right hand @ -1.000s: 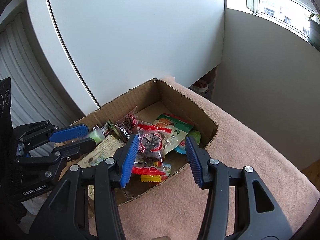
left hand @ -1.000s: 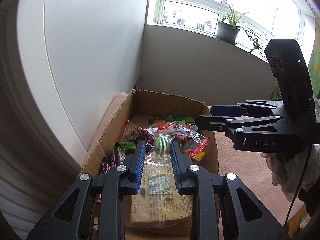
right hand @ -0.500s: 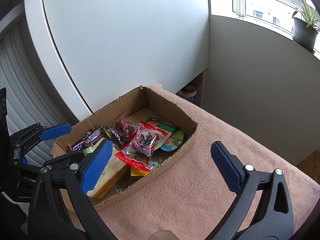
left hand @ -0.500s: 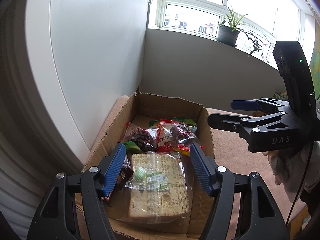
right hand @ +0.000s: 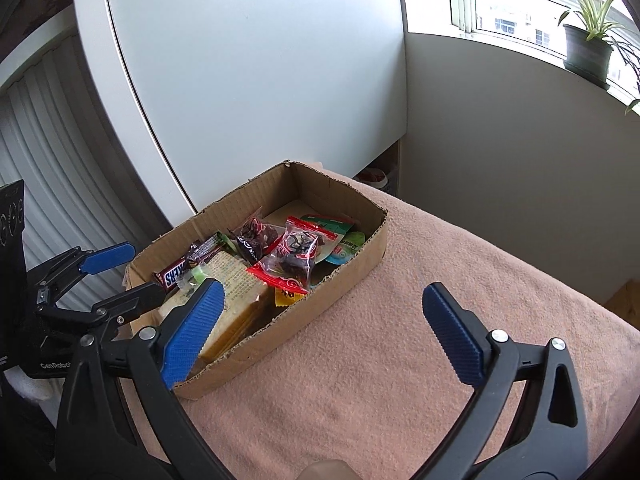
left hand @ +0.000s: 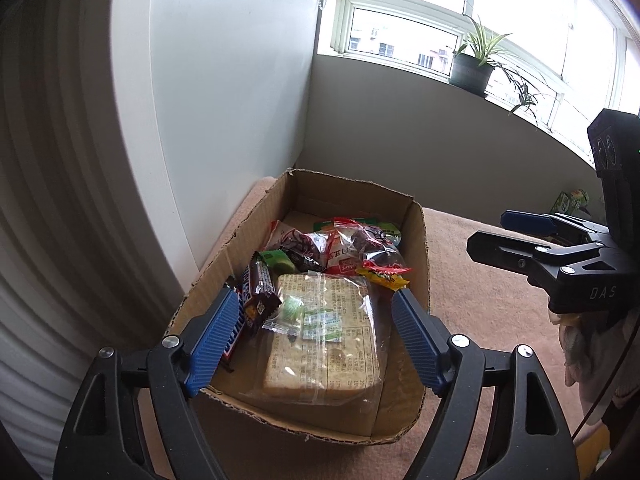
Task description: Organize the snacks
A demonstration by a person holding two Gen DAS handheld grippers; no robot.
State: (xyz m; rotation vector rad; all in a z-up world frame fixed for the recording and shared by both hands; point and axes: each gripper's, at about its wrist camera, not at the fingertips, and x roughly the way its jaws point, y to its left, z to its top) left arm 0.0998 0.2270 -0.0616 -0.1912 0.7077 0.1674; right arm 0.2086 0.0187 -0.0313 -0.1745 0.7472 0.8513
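Note:
A cardboard box [left hand: 416, 248] [right hand: 360, 256] sits on a pink towel-covered surface and holds snacks: a bagged block of crackers [left hand: 324, 344] [right hand: 236, 280], a Snickers bar [left hand: 256, 292] [right hand: 174, 276], a small green candy [left hand: 292, 306], red-edged bags of dark snacks [left hand: 372, 244] [right hand: 296, 256] and green packets [right hand: 344, 244]. My left gripper [left hand: 316, 340] is open and empty, above the box's near end. My right gripper [right hand: 320, 332] is open and empty, above the towel beside the box. Each gripper shows in the other's view, the right [left hand: 532, 236] and the left [right hand: 112, 272].
A white cabinet panel [left hand: 224, 120] [right hand: 248, 80] stands right behind the box. A grey wall [left hand: 440, 140] with a window sill and potted plant [left hand: 474, 64] [right hand: 588, 52] lies beyond. Pink towel [right hand: 400, 340] extends to the right of the box.
Both grippers opened wide and drew back up from the box. The left let go of the cracker bag and the right let go of the red-edged bag; both lie in the box.

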